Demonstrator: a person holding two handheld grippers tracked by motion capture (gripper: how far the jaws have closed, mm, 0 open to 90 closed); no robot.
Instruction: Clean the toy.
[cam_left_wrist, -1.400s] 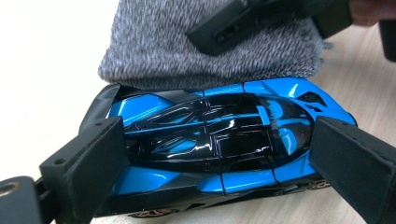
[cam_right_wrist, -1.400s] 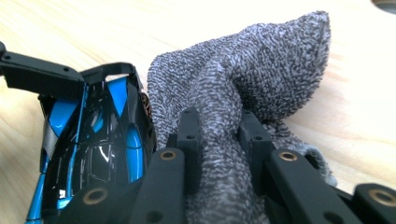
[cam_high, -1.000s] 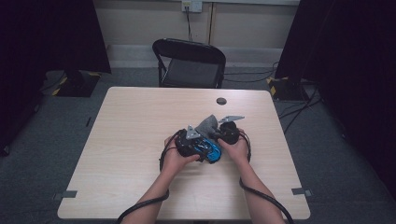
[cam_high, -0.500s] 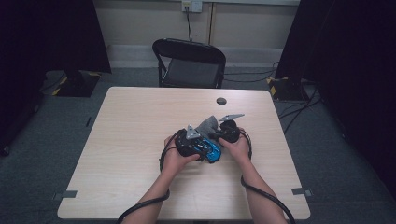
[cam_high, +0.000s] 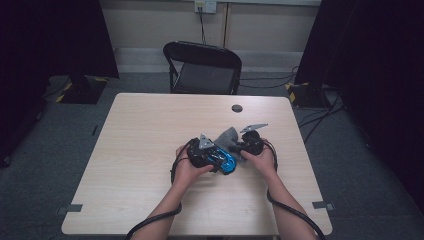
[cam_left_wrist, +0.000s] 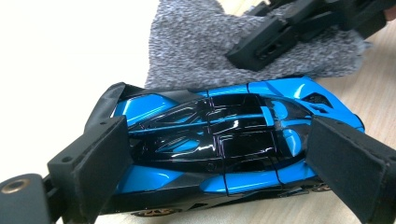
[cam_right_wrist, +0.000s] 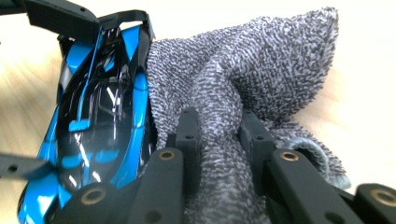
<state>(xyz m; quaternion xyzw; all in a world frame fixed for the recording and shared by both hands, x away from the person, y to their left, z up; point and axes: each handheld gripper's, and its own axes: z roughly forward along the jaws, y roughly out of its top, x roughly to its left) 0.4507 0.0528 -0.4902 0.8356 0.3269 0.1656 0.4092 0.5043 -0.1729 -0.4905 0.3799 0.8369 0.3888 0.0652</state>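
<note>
So my left gripper (cam_left_wrist: 224, 177) clamps the glossy blue-and-black toy car (cam_left_wrist: 219, 140), right gripper (cam_right_wrist: 217, 140) pinches the grey knitted cloth (cam_right_wrist: 247, 79); careless wiping could twist the car loose.

Black folding chair (cam_high: 202, 67), small dark disc (cam_high: 237, 108) on table (cam_high: 140, 150)

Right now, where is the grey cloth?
In the high view the grey cloth lies near the table's middle, pinched by the right gripper and touching the blue toy car that the left gripper clamps.
</note>
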